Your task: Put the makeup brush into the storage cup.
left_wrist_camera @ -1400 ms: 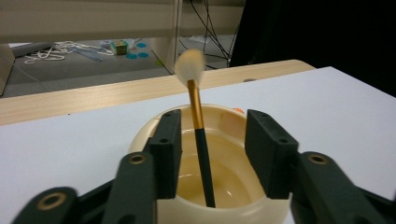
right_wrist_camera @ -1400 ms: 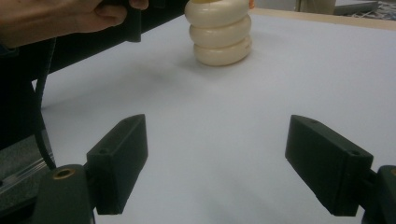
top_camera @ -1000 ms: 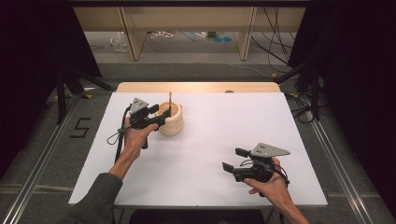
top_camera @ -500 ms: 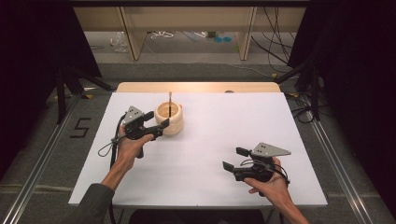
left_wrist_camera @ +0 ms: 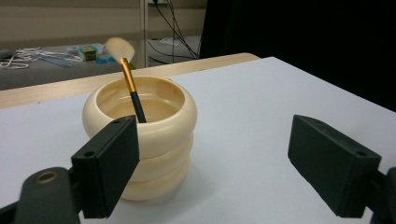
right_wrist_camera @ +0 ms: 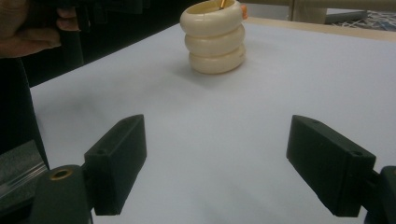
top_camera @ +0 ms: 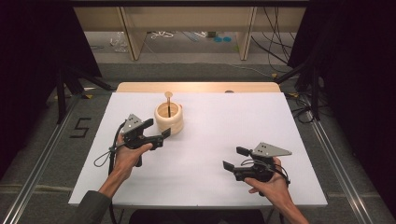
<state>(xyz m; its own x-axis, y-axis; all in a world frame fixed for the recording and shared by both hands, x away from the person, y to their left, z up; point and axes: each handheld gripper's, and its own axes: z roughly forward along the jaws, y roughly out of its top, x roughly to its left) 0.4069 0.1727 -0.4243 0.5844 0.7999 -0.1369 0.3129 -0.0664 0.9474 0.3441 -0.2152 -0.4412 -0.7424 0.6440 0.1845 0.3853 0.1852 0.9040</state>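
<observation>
A: The left hand-held gripper (top_camera: 156,130) has just been opening its jaws and they stand wide, with nothing between them. The cream ribbed holder (top_camera: 168,117) sits just beyond its tips, toward the far edge of the desk (top_camera: 280,121), left of the middle.

B: And the makeup brush (left_wrist_camera: 127,77)?

A: It stands inside the holder, leaning on the rim, bristles up. In the left gripper view the near jaw overlaps the holder's side; I cannot tell whether it touches it.

B: So what is the risk?

A: I see 2. If that hand swings sideways while the jaw is so close, it may clip the holder and slide or tip it; the holder looks tall for its base, so a knock high up could topple it. The brush only leans, so a jolt could roll it around the rim or flip it out onto the desk.

B: The right hand-held gripper (top_camera: 236,157)?

A: It rests near the near right corner, jaws wide and empty, well apart from the holder. Little danger there, though the cable (top_camera: 103,158) trailing from the left one could snag as the hand pulls away.
</observation>
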